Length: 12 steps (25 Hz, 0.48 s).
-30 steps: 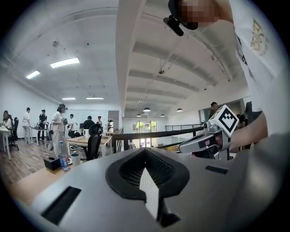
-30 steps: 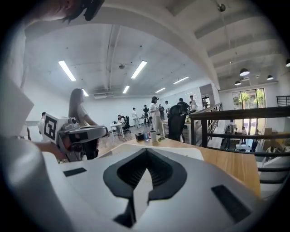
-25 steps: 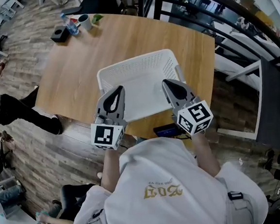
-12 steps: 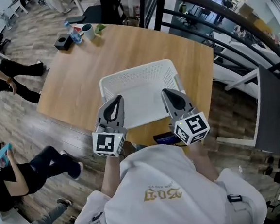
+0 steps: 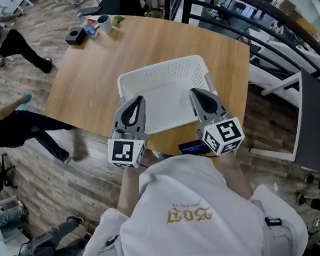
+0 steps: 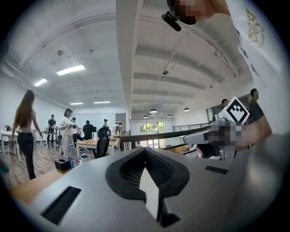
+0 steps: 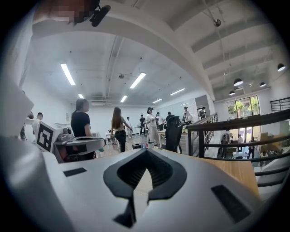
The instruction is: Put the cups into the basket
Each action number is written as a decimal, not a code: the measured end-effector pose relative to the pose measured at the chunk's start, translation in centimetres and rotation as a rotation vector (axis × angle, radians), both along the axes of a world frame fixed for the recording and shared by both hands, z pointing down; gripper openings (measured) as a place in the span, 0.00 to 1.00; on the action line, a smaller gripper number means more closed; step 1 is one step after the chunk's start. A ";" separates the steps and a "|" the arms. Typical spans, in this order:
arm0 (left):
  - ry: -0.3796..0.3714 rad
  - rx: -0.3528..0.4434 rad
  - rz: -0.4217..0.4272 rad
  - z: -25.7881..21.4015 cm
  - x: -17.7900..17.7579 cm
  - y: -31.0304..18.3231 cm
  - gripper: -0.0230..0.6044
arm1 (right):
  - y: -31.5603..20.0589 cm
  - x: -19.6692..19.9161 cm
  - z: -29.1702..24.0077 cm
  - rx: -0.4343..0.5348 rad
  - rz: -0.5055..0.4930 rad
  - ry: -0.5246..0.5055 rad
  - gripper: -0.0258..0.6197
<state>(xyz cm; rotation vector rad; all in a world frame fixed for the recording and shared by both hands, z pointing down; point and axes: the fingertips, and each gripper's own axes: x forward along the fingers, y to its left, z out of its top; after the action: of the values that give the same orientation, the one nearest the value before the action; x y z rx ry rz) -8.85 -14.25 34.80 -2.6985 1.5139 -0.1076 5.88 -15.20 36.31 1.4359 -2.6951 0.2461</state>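
My left tool (image 5: pixel 139 99) and my right tool (image 5: pixel 193 92) both have their jaws together, with nothing between them. They point about level, side by side.

Step in hand, as I judge it: the reach for a cup, not yet begun.

1. I use the left tool, since the cup stands on its side of the counter (image 5: pixel 141 42).
2. I spread the jaws before arrival, not at the cup.
3. I pass the tool to the left of the basket (image 5: pixel 160 67) or well over its rim, so that no wall is knocked.
4. I come at the cup from the open side, since a bottle (image 5: pixel 86 26) and a black box (image 5: pixel 74 36) stand just beside it.
5. I close on the cup's wall and lift straight up before I carry it.

Position: from above, both tool tips lie over the near part of the basket, which is white, perforated and shows nothing inside. The cup (image 5: pixel 104 23) stands at the far left corner of the counter, beyond the basket and well apart from both tools. I make out only this one cup. A green thing (image 5: pixel 118 20) lies just beside it, and I cannot tell what it is.
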 end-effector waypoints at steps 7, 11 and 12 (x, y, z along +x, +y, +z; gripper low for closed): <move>-0.002 -0.030 -0.055 0.7 -1.7 -0.6 0.05 | -0.3 0.1 0.0 -0.016 0.023 -0.018 0.06; 0.003 -0.039 -0.078 0.7 -2.6 -0.8 0.05 | -0.6 0.0 -0.4 -0.019 0.023 -0.009 0.06; 0.005 -0.037 -0.081 0.7 -2.8 -0.9 0.05 | -0.8 0.1 -0.4 -0.019 0.027 -0.004 0.06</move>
<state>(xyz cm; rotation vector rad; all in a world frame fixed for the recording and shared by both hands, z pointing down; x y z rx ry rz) -11.62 -15.20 35.46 -2.6670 1.6390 -0.1327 5.94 -16.05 35.89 1.4687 -2.6711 0.2762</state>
